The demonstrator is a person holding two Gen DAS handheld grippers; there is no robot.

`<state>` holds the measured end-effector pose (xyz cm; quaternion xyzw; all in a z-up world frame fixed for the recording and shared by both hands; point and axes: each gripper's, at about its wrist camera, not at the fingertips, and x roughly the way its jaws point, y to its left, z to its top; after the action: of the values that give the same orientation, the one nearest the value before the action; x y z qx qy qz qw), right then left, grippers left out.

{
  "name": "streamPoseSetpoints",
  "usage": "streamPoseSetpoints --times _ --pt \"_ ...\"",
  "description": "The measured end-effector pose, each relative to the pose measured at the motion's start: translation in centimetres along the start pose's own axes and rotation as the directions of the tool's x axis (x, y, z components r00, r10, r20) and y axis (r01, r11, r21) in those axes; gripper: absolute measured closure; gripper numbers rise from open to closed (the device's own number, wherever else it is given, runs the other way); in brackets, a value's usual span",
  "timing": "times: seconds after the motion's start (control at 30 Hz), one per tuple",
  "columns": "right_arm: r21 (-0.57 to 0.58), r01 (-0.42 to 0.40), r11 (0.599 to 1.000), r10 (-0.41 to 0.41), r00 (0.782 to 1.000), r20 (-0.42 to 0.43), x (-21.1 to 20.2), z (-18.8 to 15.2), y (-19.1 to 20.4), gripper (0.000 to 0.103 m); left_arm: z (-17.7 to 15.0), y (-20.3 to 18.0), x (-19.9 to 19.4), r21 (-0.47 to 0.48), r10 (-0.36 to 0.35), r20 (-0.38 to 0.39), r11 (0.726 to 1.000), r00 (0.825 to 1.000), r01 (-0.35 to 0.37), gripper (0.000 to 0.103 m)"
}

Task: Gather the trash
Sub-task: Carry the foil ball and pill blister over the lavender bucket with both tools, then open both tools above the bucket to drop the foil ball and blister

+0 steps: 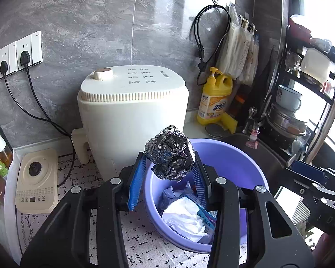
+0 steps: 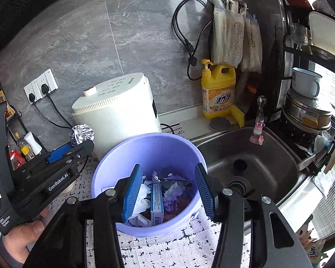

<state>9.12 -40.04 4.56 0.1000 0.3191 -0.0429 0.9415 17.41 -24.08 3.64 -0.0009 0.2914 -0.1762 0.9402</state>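
Note:
A crumpled ball of foil [image 1: 169, 153] sits between the blue pads of my left gripper [image 1: 167, 163], which is shut on it just over the near rim of a lilac plastic bin [image 1: 241, 163]. The bin holds white tissue [image 1: 185, 218], a small blue box [image 2: 156, 203] and other scraps. In the right wrist view the lilac bin [image 2: 122, 151] lies below my right gripper [image 2: 169, 192], whose jaws stand open over it with nothing between them. The left gripper [image 2: 80, 143] with the foil ball [image 2: 82, 134] shows at the left, by the bin's rim.
A cream cooker [image 1: 131, 105] stands behind the bin, a small cream appliance [image 1: 36, 181] to its left. Right of the bin are a steel sink [image 2: 252, 160], a yellow detergent bottle [image 2: 218, 91] and a dish rack [image 2: 308, 102]. A patterned mat [image 2: 178, 248] covers the counter. A hand [image 2: 22, 234] holds the left gripper.

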Motion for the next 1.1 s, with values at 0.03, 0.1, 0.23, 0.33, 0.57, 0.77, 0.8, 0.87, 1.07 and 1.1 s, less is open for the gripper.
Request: streamPoseSetpoints --times 0.03,0.1,0.23,0.33,0.57,0.77,0.8,0.87,1.07,1.1 --pt "0.005 0.007 1.0 -0.007 1.0 0.002 -0.1 0.0 -0.3 0.054 0.0 -0.4 0.1 0.005 -0.007 -0.002 1.0 1.0 0.007 0.061" --pt "0.014 0.018 1.0 -0.018 1.0 0.004 -0.4 -0.1 -0.9 0.054 0.0 -1.2 0.4 0.015 -0.025 -0.008 1.0 1.0 0.025 0.061" --pt "0.033 0.04 0.999 -0.04 0.999 0.007 -1.1 -0.5 -2.0 0.054 -0.2 -2.8 0.9 0.032 -0.065 -0.025 0.997 0.998 0.066 0.061" --pt "0.048 0.052 0.998 -0.052 0.999 0.007 -1.5 -0.8 -2.9 0.054 -0.4 -4.0 1.4 0.041 -0.117 -0.048 0.992 0.992 0.119 0.058" --pt "0.066 0.048 0.997 -0.048 0.999 -0.004 -1.6 -1.4 -4.0 0.054 -0.6 -3.7 1.6 0.023 -0.108 -0.056 0.994 0.993 0.109 0.027" --pt "0.048 -0.002 0.999 0.002 1.0 -0.007 -1.2 -1.1 -3.0 0.053 -0.3 -1.6 0.5 -0.004 -0.027 -0.039 1.0 0.999 0.026 0.02" --pt "0.045 -0.011 0.999 0.011 1.0 -0.007 -1.1 -1.1 -2.8 0.052 -0.4 -1.3 0.2 -0.004 -0.013 -0.036 1.0 0.999 0.013 0.019" --pt "0.037 -0.03 0.999 0.03 0.999 -0.009 -0.9 -0.9 -2.1 0.05 -0.4 -0.6 -0.3 -0.005 0.01 -0.029 1.0 1.0 -0.01 0.017" --pt "0.009 -0.077 0.997 0.078 0.997 -0.026 -0.3 -0.8 0.0 0.043 -0.6 2.0 -2.0 -0.026 0.081 -0.023 0.996 0.996 -0.081 0.009" --pt "0.003 -0.083 0.997 0.083 0.996 -0.027 -0.2 -0.7 0.3 0.04 -0.6 2.5 -2.3 -0.03 0.093 -0.022 0.995 0.995 -0.094 0.008"
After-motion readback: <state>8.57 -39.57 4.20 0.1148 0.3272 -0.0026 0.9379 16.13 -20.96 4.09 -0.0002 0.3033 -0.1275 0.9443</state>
